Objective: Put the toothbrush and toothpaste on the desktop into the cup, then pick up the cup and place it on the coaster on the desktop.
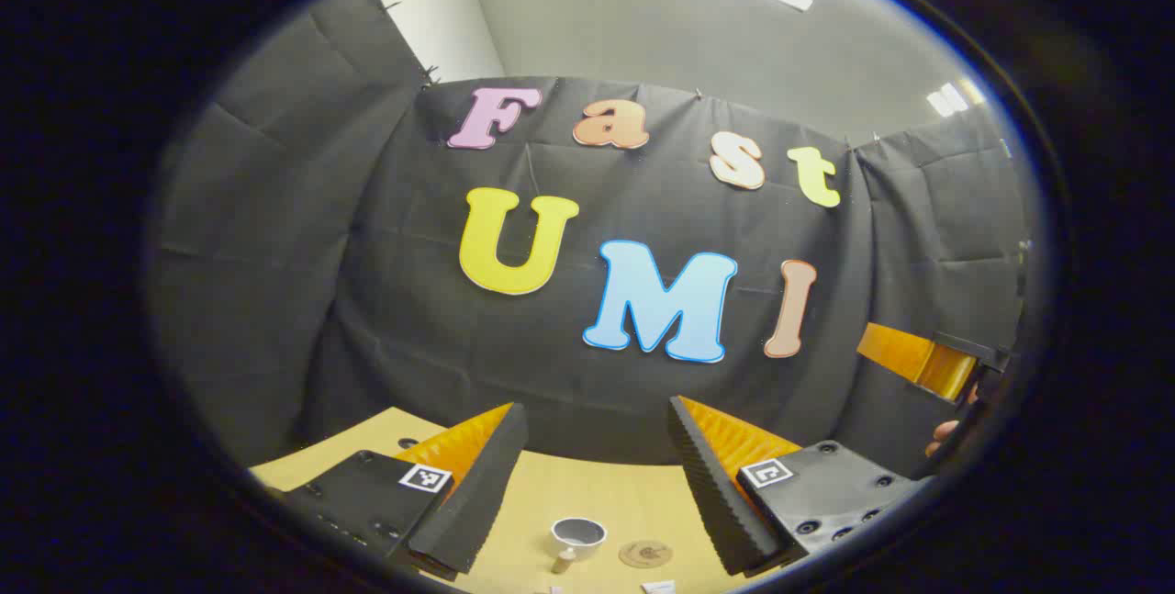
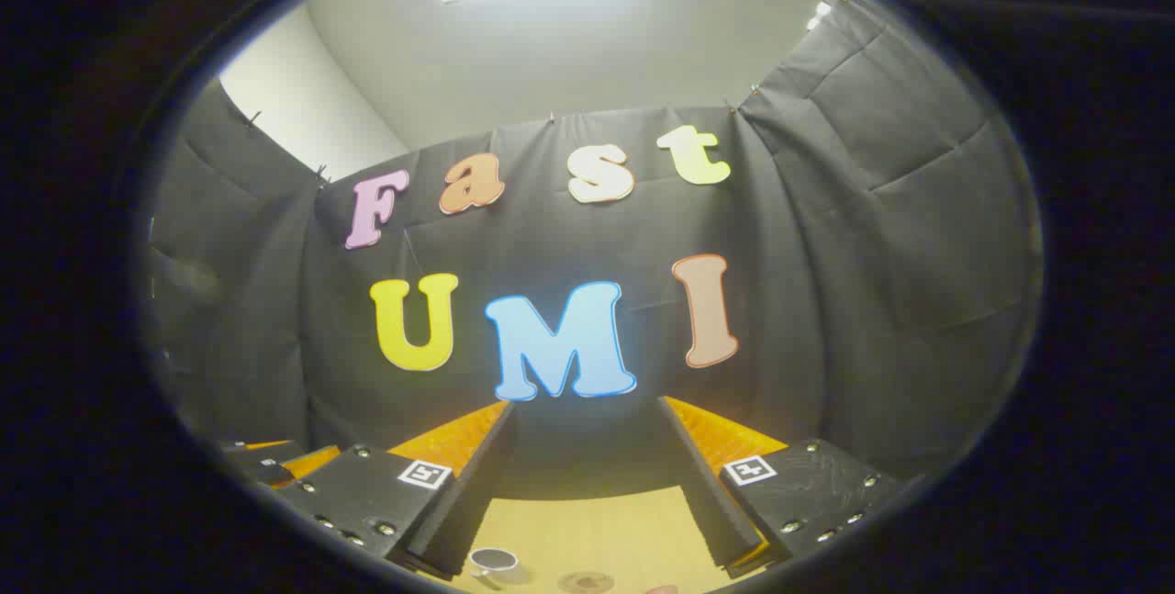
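Cup (image 1: 578, 534) sits empty at the bottom of the frame on the desk (image 1: 587, 493), coaster (image 1: 645, 554) just beside it, both grippers (image 1: 595, 470) (image 2: 587, 475) gaping and empty, so I'd say nothing's started yet; grabbing the toothbrush comes first.

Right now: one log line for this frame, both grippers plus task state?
left gripper: open, raised | right gripper: open, raised | cup: on desktop, beside coaster, not on it | phase: pre-grasp

A white cup (image 1: 578, 534) stands upright on the table (image 1: 587, 493), mouth open. A round brown coaster (image 1: 645, 554) lies flat just beside the cup.
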{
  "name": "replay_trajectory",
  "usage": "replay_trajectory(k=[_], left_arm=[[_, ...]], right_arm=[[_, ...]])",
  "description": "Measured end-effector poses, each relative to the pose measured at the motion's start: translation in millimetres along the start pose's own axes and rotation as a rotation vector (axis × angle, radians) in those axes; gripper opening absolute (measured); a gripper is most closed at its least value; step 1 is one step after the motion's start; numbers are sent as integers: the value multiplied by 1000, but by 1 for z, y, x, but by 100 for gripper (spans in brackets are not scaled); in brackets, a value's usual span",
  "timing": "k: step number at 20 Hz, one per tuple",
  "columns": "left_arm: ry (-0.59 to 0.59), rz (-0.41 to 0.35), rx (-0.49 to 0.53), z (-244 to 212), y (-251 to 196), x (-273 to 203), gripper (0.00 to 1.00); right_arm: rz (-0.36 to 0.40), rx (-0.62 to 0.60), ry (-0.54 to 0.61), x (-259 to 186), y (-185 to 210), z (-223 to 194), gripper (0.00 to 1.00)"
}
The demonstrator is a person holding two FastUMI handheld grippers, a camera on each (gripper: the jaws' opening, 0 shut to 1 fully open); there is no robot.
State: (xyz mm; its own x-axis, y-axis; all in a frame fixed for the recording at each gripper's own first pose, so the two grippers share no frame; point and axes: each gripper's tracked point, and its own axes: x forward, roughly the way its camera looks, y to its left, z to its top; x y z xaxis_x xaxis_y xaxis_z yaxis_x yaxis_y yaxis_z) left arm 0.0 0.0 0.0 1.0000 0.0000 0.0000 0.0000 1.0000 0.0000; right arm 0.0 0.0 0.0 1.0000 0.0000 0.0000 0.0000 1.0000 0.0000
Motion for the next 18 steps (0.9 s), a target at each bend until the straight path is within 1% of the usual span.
replay_trajectory(k=[1,2,4,5,6,7,8,9,10,11,12,13,14,15,16,17,18], left_arm=[[-9,2,9,6,-2,1,98],[-30,-11,1,17,-9,3,100],[-83,-20,-18,34,-19,3,98],[-95,-23,-11,37,-23,5,98],[-93,-27,0,36,-27,6,100],[-92,-37,20,35,-32,6,100],[-93,-33,37,35,-31,5,99],[-98,-21,52,35,-27,5,99],[-98,-6,63,35,-21,6,100],[-86,2,71,32,-19,6,100],[-69,13,80,28,-17,7,100],[-56,24,86,25,-14,7,100],[-47,40,91,23,-10,6,98],[-39,52,96,20,-6,5,98],[-25,55,104,16,-4,3,100],[-9,57,111,10,-1,3,100],[4,56,114,6,0,4,100]], right_arm=[[-20,-38,15,-5,-6,-1,92],[-22,-51,-1,-9,-6,5,92],[8,23,-31,-14,7,10,92],[-10,50,-3,-14,4,0,92],[-20,43,37,-15,0,-15,92],[11,28,42,-19,3,-17,92],[44,19,8,-24,11,-6,91],[40,19,-54,-28,10,8,90],[15,23,-102,-28,4,18,89],[1,14,-112,-27,1,16,88],[-6,-8,-85,-27,1,4,91],[-6,-27,-43,-28,3,-9,88],[7,-33,4,-32,7,-22,91],[8,-26,46,-36,10,-32,92],[1,-18,78,-39,8,-39,89],[0,-9,107,-41,8,-46,91],[4,2,132,-41,10,-53,91]])
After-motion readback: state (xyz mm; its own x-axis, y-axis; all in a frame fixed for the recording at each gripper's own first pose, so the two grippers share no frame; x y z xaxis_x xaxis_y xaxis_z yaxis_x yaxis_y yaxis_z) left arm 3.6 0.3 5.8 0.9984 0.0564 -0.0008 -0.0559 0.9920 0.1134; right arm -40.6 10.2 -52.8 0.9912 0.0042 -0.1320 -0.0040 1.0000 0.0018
